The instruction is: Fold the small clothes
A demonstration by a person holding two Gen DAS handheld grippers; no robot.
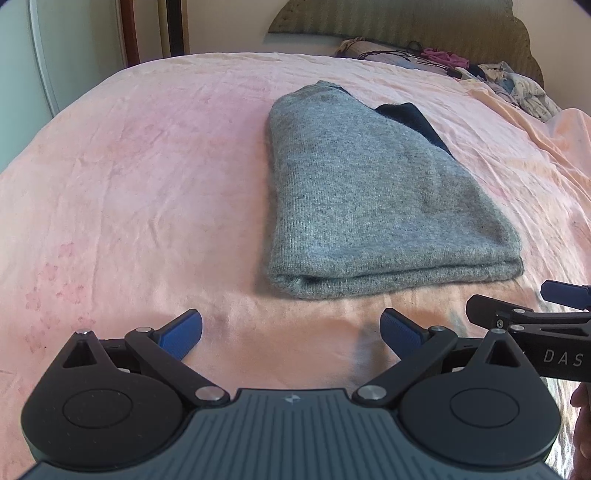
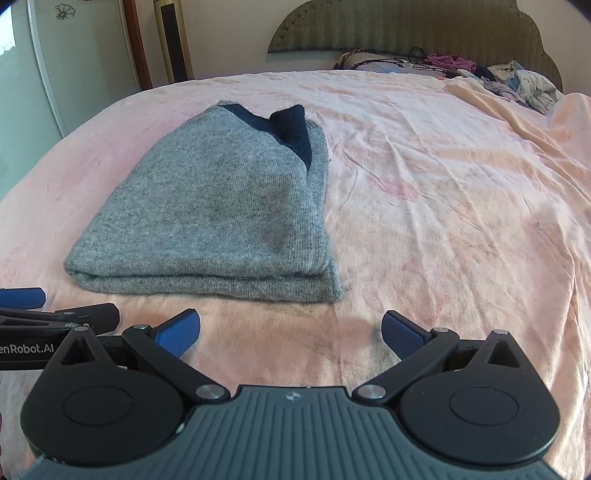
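Note:
A grey knitted garment [image 1: 369, 192] with a dark navy part [image 1: 413, 122] at its far end lies folded into a narrow stack on the pink bed sheet [image 1: 147, 184]. It also shows in the right wrist view [image 2: 229, 206], left of centre. My left gripper [image 1: 291, 328] is open and empty, just short of the garment's near folded edge. My right gripper [image 2: 291, 328] is open and empty, near the garment's near right corner. Each gripper shows at the edge of the other's view: the right one [image 1: 535, 314], the left one [image 2: 48, 310].
A heap of loose clothes [image 2: 517, 83] and a pillow [image 2: 369, 61] lie at the head of the bed by the headboard [image 2: 406, 26]. A white cabinet [image 2: 74, 55] stands at the left. The sheet is wrinkled at the right.

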